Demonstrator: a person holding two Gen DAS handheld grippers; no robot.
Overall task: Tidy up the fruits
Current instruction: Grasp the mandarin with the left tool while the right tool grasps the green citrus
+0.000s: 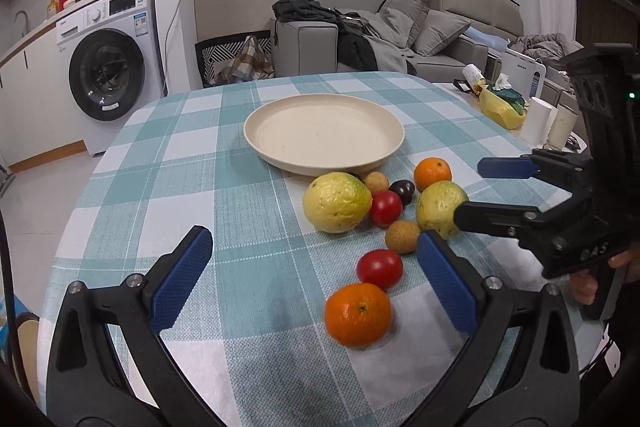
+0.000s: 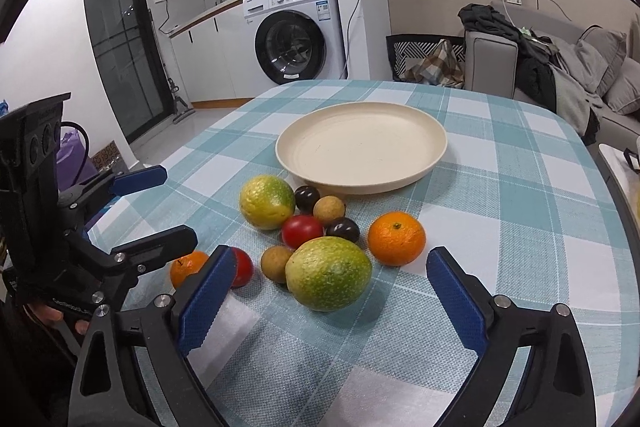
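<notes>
In the left wrist view, the cream plate (image 1: 324, 133) is seen empty on the checked surface (image 1: 160, 187); the fruits lie clustered before it, a tangerine (image 1: 357, 313) between the spread fingers of the left claw (image 1: 316, 277). In the right wrist view, the right claw (image 2: 332, 291) is spread around a green guava (image 2: 328, 273), untouched, with a second tangerine (image 2: 396, 238) beside.

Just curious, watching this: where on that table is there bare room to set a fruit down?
The cream plate is bare, and so is the checked cloth left of it. Crowded: the fruit cluster in front of the plate, around the large green-yellow fruit.
</notes>
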